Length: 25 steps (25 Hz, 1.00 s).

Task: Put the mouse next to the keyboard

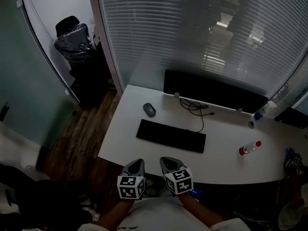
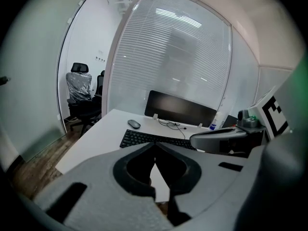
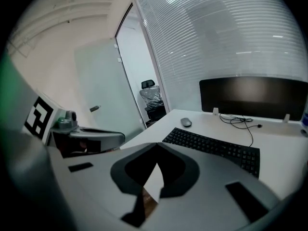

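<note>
A grey mouse [image 1: 149,109] lies on the white desk [image 1: 125,134], a short way behind the left end of the black keyboard [image 1: 171,135]. Both show again in the left gripper view, mouse [image 2: 134,124] and keyboard [image 2: 159,139], and in the right gripper view, mouse [image 3: 186,122] and keyboard [image 3: 214,146]. My left gripper [image 1: 136,165] and right gripper [image 1: 168,162] hover side by side at the desk's near edge, well short of the keyboard. Both are shut with nothing between the jaws, tips meeting on the left [image 2: 155,144] and on the right [image 3: 157,145].
A dark monitor [image 1: 211,91] stands at the back of the desk with a black cable [image 1: 195,107] in front of it. A bottle with a red cap [image 1: 249,148] lies at the right. An office chair [image 1: 74,42] stands behind the glass partition at the left.
</note>
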Each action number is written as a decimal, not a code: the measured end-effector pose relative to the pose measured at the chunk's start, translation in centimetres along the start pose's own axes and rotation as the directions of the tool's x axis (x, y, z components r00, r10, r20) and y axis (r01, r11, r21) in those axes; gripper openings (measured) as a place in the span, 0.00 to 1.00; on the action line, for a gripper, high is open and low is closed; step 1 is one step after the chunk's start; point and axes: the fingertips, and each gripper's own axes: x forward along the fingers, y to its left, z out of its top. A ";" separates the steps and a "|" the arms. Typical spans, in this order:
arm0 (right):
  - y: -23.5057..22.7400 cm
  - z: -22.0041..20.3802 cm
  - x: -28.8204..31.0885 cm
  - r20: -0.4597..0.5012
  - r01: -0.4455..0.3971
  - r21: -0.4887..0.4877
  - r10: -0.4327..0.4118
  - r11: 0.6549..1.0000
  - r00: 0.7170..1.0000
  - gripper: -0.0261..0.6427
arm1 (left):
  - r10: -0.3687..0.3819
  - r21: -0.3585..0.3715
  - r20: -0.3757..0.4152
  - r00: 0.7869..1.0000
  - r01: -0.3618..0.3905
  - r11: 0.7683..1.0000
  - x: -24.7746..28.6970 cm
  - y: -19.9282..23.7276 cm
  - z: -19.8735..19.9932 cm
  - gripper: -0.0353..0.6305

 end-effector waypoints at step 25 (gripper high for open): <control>-7.9 6.7 7.9 -0.005 0.003 -0.080 -0.003 0.997 1.000 0.04 | 0.077 -0.086 0.018 0.997 -0.076 0.993 8.1 5.9 4.5 0.06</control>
